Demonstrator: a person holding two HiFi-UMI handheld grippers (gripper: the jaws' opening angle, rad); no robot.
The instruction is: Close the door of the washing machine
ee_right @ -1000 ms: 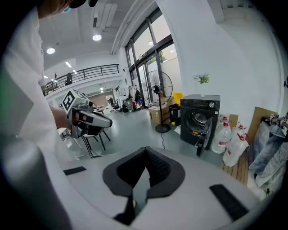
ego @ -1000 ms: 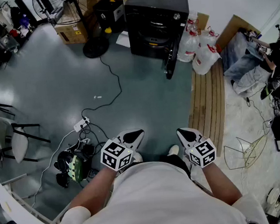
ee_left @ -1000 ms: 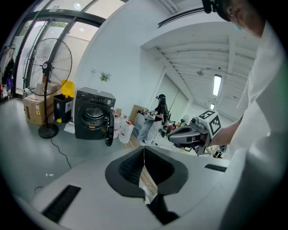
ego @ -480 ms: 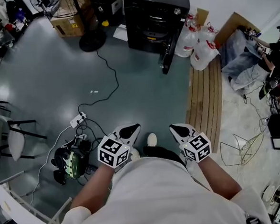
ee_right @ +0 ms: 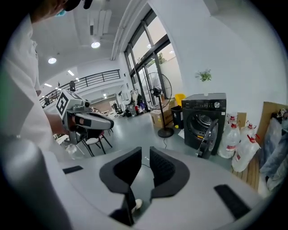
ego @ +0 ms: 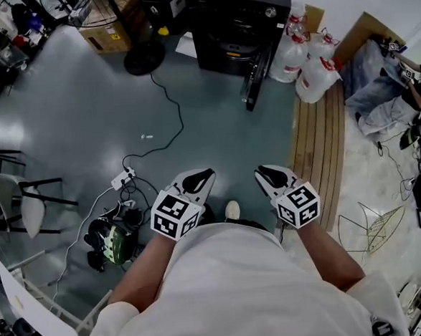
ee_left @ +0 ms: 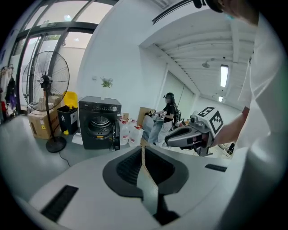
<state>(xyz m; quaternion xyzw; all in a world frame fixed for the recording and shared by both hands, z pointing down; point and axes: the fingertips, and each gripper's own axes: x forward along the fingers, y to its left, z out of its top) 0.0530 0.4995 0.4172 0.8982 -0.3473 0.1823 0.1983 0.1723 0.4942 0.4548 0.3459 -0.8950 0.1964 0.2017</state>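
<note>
While the door (ego: 254,78) of the washing machine (ego: 238,22) stands swung out, the drum opening behind it is exposed. The door hangs at the right side of the machine's front as I face it and juts out over the floor (ego: 215,134). The machine is black and stands at the far edge of the grey floor, against the white wall.

Adjacent items:
- Clear plastic jugs (ego: 310,67) stand just beside the machine's right side, near the open door.
- A pedestal fan (ego: 144,59) stands on its round base to the left of the machine, with a cardboard box (ego: 104,38) just behind it.
- A black cable (ego: 173,123) runs from near the fan base across the middle of the floor to a white power strip (ego: 122,180).
- A slatted wooden board (ego: 320,149) lies along the right edge of the grey floor.
- A chair (ego: 19,206) stands at the left edge of the floor.

Grippers:
- I hold both at the near edge of the floor, close to my body and well apart from the machine, each pointing toward it and tilted downward.
- My left gripper (ego: 197,182) has its jaws pressed together, pad against pad, with nothing between them.
- My right gripper (ego: 271,175) has its jaws opening. A narrow gap shows between the pads, and only the floor and the toe of my shoe (ego: 232,211) appear through it. No object is gripped.
- Neither gripper touches the door.
</note>
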